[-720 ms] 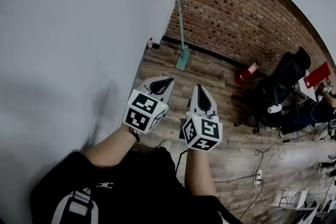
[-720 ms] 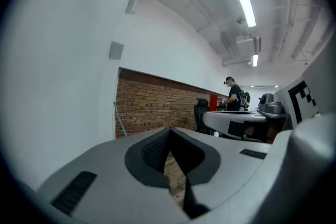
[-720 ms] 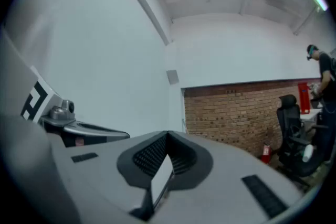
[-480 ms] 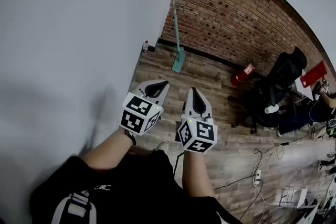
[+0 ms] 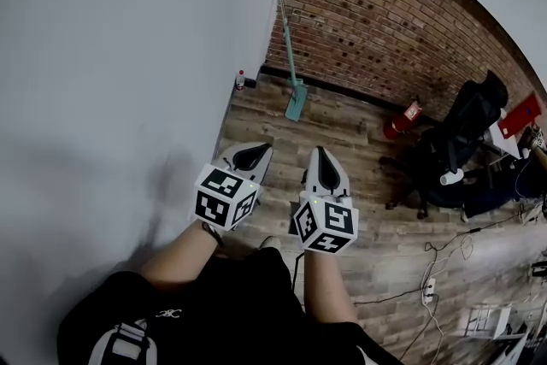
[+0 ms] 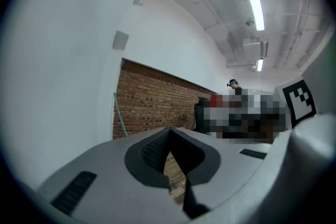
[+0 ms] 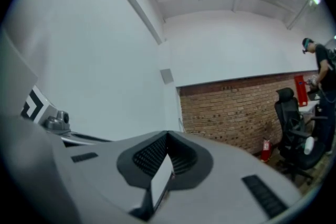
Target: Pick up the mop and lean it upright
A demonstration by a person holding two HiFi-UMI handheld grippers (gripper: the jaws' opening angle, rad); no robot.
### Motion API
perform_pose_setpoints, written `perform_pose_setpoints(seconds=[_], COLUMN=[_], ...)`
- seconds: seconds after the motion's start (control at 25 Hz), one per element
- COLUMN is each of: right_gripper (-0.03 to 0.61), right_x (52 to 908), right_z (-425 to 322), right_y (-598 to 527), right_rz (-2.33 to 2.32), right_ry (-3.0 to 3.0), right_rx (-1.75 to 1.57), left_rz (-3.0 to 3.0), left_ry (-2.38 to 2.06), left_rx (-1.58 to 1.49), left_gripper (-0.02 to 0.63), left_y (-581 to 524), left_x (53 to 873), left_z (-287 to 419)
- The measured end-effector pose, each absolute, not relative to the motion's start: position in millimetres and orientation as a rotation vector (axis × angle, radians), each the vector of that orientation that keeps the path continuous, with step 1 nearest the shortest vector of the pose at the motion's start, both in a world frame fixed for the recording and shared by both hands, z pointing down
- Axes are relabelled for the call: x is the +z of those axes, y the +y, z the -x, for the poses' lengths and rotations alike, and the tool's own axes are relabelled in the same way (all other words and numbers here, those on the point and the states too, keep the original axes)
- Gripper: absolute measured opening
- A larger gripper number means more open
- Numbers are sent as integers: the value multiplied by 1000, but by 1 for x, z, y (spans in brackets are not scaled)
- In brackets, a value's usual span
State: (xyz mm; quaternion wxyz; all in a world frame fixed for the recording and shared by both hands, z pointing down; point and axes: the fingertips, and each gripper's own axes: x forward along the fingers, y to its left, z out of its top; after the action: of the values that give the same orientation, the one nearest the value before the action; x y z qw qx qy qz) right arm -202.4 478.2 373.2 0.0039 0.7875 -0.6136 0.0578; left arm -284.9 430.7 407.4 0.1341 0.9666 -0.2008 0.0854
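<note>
Left hand-held gripper [image 5: 255, 151] and right hand-held gripper [image 5: 323, 160] closed, empty; mop [image 5: 296, 103] leans on brick wall [image 5: 385, 21], and could slip on smooth floor [image 5: 350, 137].

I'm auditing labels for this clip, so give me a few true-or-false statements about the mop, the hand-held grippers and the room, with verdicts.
1. The mop leans upright against the brick wall. True.
2. The right hand-held gripper grips the mop handle. False: its jaws are shut on nothing, well short of the mop.
3. The left hand-held gripper is shut and empty. True.
4. The red fire extinguisher touches the mop. False: it sits farther right along the wall, near the black office chair.
5. The mop lies flat on the wood floor. False: only its head meets the floor.
</note>
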Motion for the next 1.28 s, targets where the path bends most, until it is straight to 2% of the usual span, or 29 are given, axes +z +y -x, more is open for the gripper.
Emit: perform_pose_setpoints(seconds=[0.84, 1.28], right_gripper=[12, 12], right_x=[364, 386], right_z=[6, -29], right_y=[403, 372], right_rz=[-2349, -2343], right_ry=[-2110, -2119], right_rx=[219, 309], left_rz=[-2796, -2769], left_ry=[-765, -703], left_rx=[292, 339], left_gripper=[-9, -9], left_y=[372, 342], left_x=[382, 404], left_z=[87, 40])
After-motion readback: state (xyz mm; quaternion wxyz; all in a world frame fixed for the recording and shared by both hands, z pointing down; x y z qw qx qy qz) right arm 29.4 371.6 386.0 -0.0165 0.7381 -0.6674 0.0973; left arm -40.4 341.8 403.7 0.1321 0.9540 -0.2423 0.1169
